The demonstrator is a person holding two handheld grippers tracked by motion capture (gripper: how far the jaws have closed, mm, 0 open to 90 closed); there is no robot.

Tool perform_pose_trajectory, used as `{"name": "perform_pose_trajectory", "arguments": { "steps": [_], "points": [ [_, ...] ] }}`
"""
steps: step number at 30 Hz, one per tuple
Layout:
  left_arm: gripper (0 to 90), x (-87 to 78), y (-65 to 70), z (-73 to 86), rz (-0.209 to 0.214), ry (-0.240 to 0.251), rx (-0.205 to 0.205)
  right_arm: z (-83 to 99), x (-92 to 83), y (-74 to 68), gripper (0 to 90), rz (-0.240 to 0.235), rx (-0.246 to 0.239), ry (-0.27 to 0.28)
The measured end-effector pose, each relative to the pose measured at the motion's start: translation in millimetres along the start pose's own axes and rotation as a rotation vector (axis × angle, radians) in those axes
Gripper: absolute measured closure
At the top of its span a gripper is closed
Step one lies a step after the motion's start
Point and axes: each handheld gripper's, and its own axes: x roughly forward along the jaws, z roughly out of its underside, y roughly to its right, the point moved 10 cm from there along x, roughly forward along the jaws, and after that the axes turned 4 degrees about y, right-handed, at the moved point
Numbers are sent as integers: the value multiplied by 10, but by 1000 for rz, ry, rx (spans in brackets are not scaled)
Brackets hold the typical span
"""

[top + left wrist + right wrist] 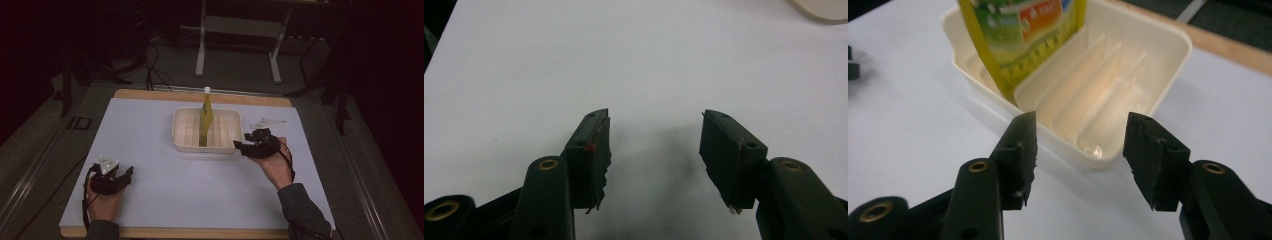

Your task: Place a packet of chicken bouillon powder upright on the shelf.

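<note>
I see the yellow spouted pouch (pixel 206 118) standing upright in a slot of the cream divider tray (pixel 182 139), soft, light and slick, so I'd pinch its stiffer top by the cap, with right gripper (pixel 1079 140) spread empty at the tray's corner and left gripper (pixel 654 145) spread well off.

Yellow-green pouch (pixel 206 120) with white cap, upright in slotted cream tray (pixel 181 141), apparently mid-tray

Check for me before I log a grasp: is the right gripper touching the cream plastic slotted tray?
Apart: the right gripper view shows right gripper short of the tray.
</note>
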Motion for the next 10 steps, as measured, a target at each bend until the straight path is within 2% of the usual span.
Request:
{"name": "perform_pose_trajectory", "arguments": {
  "steps": [8,10],
  "points": [
    [452,-7,4,-9,1,6,1,366,62,175,467,17,94,-18],
    [451,-8,-4,-8,-9,3,0,470,53,263,467,35,119,-21]
  ]
}}
